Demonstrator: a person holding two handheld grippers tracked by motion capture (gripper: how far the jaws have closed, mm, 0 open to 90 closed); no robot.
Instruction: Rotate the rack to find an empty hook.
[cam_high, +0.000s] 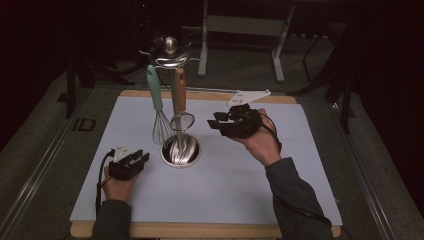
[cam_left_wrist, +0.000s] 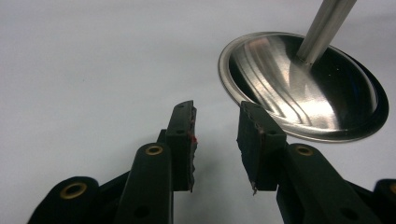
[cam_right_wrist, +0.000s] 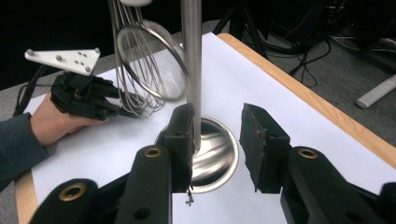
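Note:
A steel utensil stand rises from its round base (cam_high: 181, 150) (cam_left_wrist: 299, 88) (cam_right_wrist: 219, 154) on the white mat. From its top hang a whisk with a mint-green handle (cam_high: 155, 90) (cam_right_wrist: 133, 70) and a wooden-handled tool (cam_high: 179, 90) that ends in a wire ring (cam_right_wrist: 152, 60). My left gripper (cam_high: 141, 158) (cam_left_wrist: 215, 109) rests low on the mat just left of the base, open, with nothing between its fingers. My right gripper (cam_high: 216, 125) (cam_right_wrist: 217, 112) is held above the mat to the right of the stand and points at the pole (cam_right_wrist: 191, 70). It is open and holds nothing.
The white mat (cam_high: 250, 175) lies on a wooden board whose edge (cam_high: 200, 95) shows at the back and front. Beyond the board stand the metal legs of a frame (cam_high: 277, 50) on a dark floor. The left gripper (cam_right_wrist: 88, 98) appears far off in the right gripper view.

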